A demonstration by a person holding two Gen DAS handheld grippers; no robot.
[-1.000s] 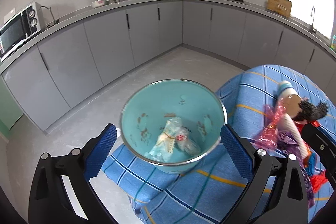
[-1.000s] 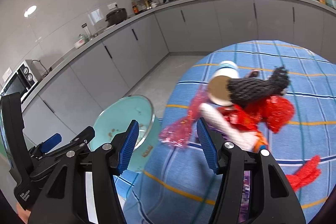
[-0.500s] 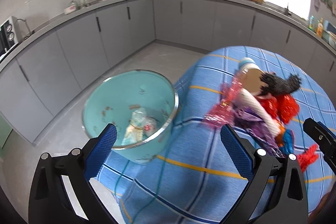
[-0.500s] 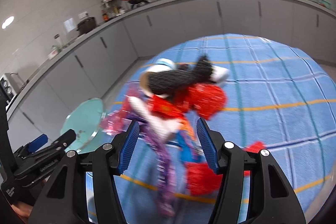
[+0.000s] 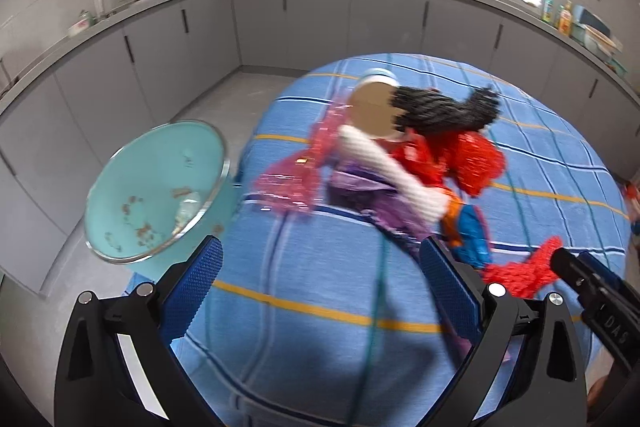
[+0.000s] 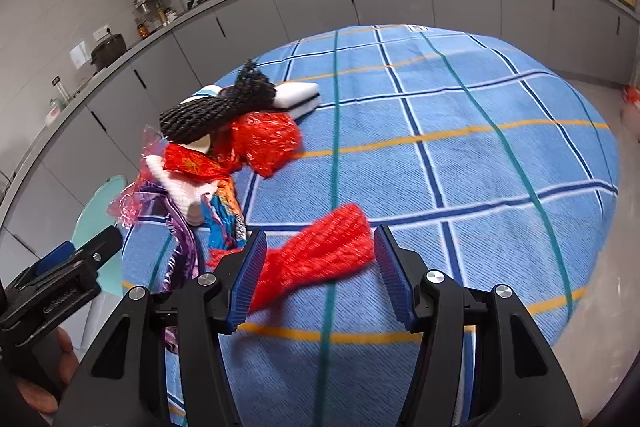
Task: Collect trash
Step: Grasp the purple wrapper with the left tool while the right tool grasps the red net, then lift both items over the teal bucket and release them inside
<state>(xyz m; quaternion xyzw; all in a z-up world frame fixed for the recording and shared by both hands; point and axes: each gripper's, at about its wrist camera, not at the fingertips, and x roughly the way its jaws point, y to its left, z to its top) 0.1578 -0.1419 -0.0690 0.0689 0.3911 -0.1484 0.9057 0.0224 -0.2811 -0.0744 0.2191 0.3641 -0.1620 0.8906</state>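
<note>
Red mesh (image 6: pixel 320 259) seemingly between parted right tongs (image 6: pixel 318 277)

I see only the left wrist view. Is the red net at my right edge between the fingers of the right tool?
Observer: Yes. The red net lies between the fingers of the right tool, which is open.
Operator: Is anything hidden behind the black net?
Observer: A white sponge lies just behind the black net.
</note>
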